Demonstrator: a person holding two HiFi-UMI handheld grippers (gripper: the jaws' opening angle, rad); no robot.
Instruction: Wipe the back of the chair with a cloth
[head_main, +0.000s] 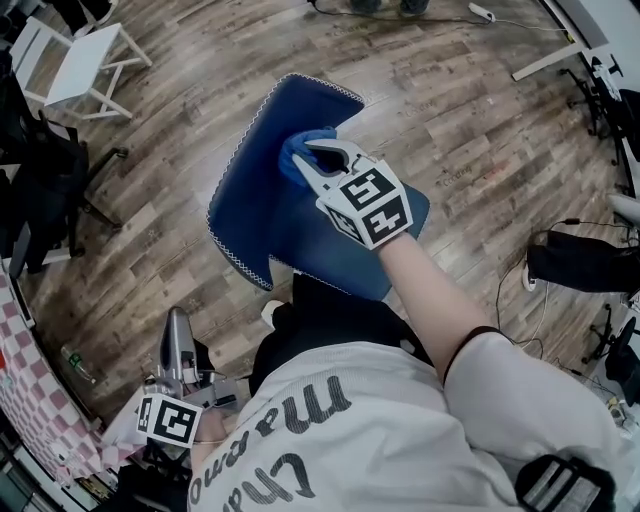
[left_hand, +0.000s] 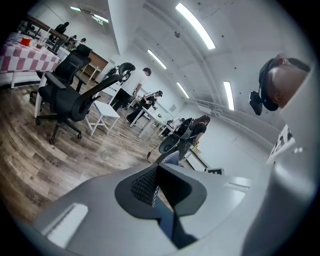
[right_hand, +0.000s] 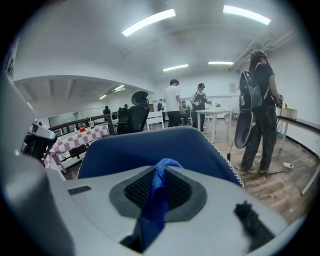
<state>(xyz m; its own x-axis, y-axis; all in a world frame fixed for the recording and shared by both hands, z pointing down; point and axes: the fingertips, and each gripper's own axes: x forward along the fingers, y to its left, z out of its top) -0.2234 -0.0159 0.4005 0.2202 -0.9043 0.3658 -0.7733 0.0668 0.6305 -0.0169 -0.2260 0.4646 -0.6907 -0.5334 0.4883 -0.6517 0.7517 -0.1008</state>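
Note:
In the head view the blue chair back (head_main: 262, 205) with white stitched edging stands just ahead of me. My right gripper (head_main: 314, 158) presses a blue cloth (head_main: 298, 148) against its upper part and is shut on the cloth. In the right gripper view the cloth (right_hand: 156, 197) hangs pinched between the jaws, with the chair back (right_hand: 125, 150) directly behind. My left gripper (head_main: 176, 322) is held low at my left side, away from the chair. Its jaws are shut with nothing in them (left_hand: 159, 189).
A white folding chair (head_main: 88, 62) and a black office chair (head_main: 45, 185) stand at the left. A checkered tablecloth (head_main: 30, 400) is at the lower left. Cables and a black bag (head_main: 585, 262) lie at the right. A person (right_hand: 257, 105) stands beyond the chair.

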